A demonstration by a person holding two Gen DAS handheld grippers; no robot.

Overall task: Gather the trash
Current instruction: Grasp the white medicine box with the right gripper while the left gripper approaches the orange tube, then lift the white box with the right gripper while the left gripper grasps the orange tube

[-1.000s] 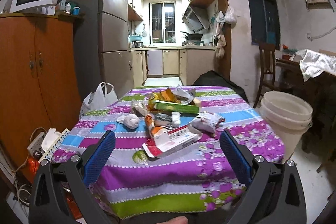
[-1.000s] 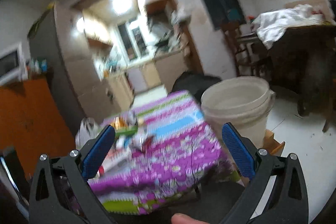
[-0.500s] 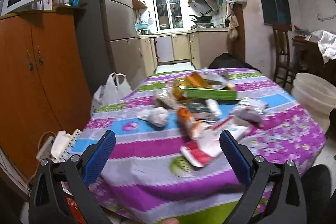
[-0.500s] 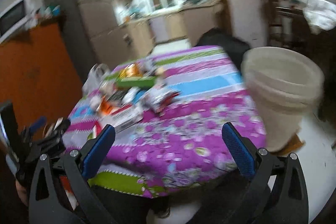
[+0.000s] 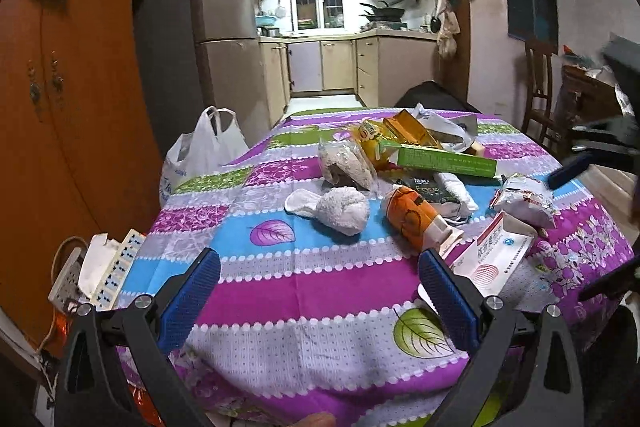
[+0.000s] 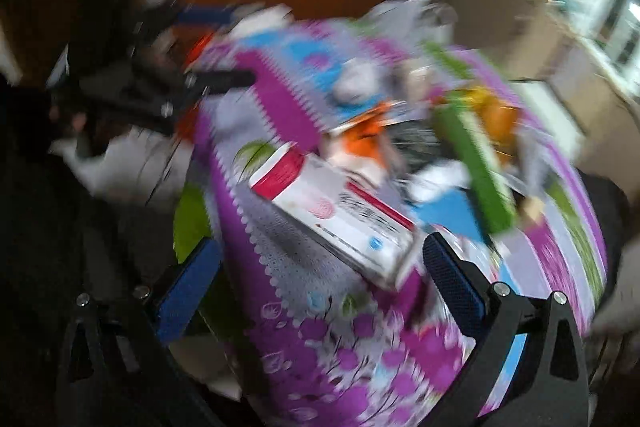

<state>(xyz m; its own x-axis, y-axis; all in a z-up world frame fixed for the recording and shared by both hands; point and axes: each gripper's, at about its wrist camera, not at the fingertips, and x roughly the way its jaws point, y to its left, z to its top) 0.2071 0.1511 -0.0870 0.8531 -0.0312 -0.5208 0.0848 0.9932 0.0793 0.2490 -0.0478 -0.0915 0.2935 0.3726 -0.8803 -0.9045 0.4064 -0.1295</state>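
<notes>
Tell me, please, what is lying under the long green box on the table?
The green box rests on a yellow snack wrapper at its left end and a dark packet nearer the camera. Whatever lies beneath its middle is covered.

Left wrist view: taken from the near edge of the worktop [image 5: 304, 287], low over the cloth, faced along it toward the kitchen doorway; the orange cabinet [image 5: 76, 115] is seen at its left.
Right wrist view: taken from the worktop's right side, tilted down and leftward across the cloth, close to the white and red carton [image 6: 340, 219]; heavily blurred.
Shared ground: the striped cloth, the white and red carton [image 5: 494, 255], the green box [image 5: 444, 159] [image 6: 476, 163] and the orange cabinet are seen in both.
Cross sighting: the left gripper [image 6: 216, 47] is caught in the right view, the right gripper's blue fingers [image 5: 568, 169] in the left view.
</notes>
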